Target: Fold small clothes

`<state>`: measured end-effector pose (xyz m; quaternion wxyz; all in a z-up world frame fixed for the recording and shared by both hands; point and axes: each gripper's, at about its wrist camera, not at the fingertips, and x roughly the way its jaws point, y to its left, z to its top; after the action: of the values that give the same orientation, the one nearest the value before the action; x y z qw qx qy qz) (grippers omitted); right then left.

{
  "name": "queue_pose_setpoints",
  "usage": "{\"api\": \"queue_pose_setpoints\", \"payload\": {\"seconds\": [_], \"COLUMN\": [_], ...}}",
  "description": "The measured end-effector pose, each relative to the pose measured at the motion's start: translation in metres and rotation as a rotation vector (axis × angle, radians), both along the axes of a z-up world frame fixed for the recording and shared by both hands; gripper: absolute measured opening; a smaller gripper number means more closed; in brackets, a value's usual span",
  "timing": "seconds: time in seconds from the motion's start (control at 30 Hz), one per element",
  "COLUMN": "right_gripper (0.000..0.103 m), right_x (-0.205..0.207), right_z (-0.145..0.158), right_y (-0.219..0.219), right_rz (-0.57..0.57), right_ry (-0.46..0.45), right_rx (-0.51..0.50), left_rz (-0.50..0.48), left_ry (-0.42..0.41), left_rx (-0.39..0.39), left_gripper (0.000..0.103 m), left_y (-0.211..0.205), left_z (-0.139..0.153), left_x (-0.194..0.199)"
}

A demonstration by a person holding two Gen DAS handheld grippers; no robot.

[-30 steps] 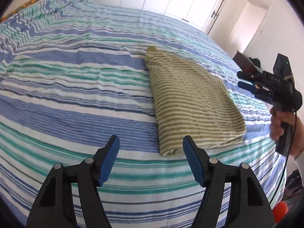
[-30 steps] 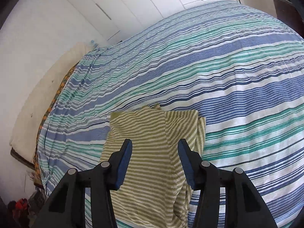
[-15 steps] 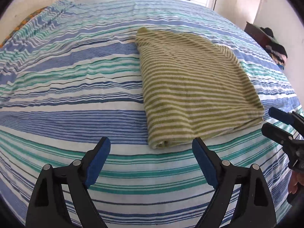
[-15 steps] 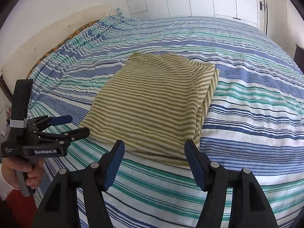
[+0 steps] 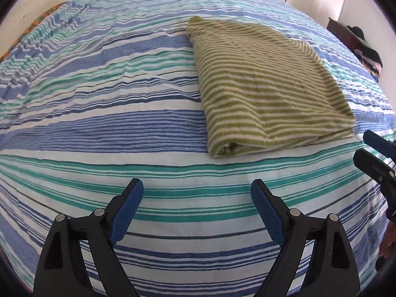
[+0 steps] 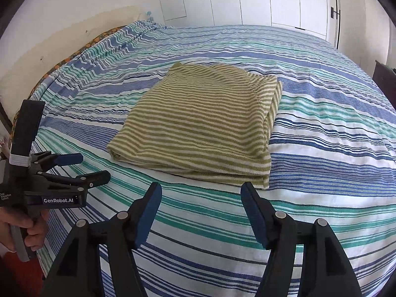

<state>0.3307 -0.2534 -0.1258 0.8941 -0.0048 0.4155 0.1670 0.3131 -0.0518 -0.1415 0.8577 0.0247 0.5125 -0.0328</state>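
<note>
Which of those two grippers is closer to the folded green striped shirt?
Right, slightly. The right gripper sits just short of the shirt's near edge. The left gripper hangs farther back, off its folded corner. Both are open, touching nothing.

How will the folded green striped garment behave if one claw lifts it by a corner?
The green striped garment looks like soft knit, so it would probably droop. Its stacked layers lie loose at the edge, so the fold likely opens. Pushed, it would probably bunch on the wrinkled bedsheet.

A bed (image 6: 321, 128) wears a cover striped in blue, green and white. White wardrobe doors (image 6: 247, 0) stand behind it. Dark clothes (image 5: 366, 49) are heaped beside the bed.
</note>
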Motion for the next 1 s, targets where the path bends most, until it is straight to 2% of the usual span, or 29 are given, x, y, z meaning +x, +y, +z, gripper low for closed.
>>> {"api": "queue_pose_setpoints", "payload": {"seconds": [0.2,0.3,0.37,0.43,0.5,0.57,0.77,1.0], "right_gripper": [0.066,0.066,0.066,0.067,0.069,0.072,0.078,0.078], "right_x": [0.011,0.022,0.035,0.046,0.042,0.042,0.036,0.036], "right_z": [0.012,0.006,-0.016,-0.051,-0.057,-0.058,-0.061,-0.061], "right_y": [0.003,0.002,-0.002,-0.011,-0.018,-0.019,-0.013,-0.014], "right_rz": [0.008,0.007,-0.013,-0.023,-0.018,-0.013,0.004,0.004], "right_ry": [-0.041,-0.043,0.022,0.136,0.086,0.085,0.042,0.038], "right_rx": [0.012,0.021,0.009,0.041,0.1,0.119,0.088,0.094], "left_rz": [0.001,-0.016,-0.03,-0.035,-0.03,-0.027,-0.027,-0.027], "left_ry": [0.019,0.024,0.01,-0.015,-0.035,-0.065,-0.097,-0.11], "left_rx": [0.006,0.028,0.043,0.021,-0.021,-0.039,-0.027,-0.036], "left_gripper": [0.09,0.096,0.099,0.102,0.103,0.103,0.103,0.103], "left_y": [0.001,-0.001,-0.001,0.002,0.007,0.009,0.006,0.006], "left_z": [-0.008,-0.02,-0.029,-0.035,-0.039,-0.041,-0.041,-0.043], "left_x": [0.001,0.001,0.0,-0.002,-0.002,-0.004,-0.008,-0.009]}}
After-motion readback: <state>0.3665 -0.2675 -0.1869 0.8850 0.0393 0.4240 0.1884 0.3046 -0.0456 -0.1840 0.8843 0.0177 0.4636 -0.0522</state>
